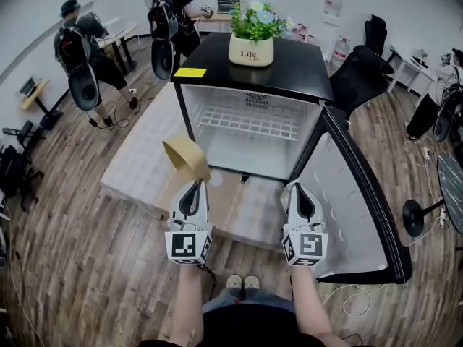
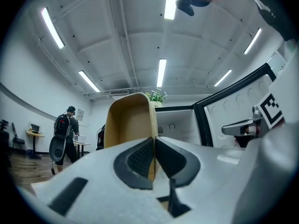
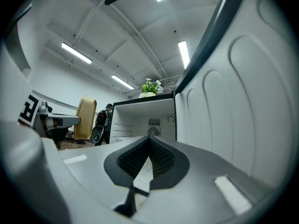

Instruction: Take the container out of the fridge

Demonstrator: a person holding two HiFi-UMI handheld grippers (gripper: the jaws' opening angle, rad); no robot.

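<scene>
A tan container hangs in front of the open fridge, held by its rim. My left gripper is shut on that rim, and the left gripper view shows the container standing up between the pads with its hollow facing me. The fridge interior is bare white with a wire shelf. My right gripper sits to the right, beside the swung-open door, jaws closed together on nothing. In the right gripper view the container appears at the left and the fridge lies ahead.
A potted plant and a yellow note rest on the fridge's black top. A pale rug lies under the fridge. Two people with backpacks stand at the back left. Office chairs and a fan stand are on the right.
</scene>
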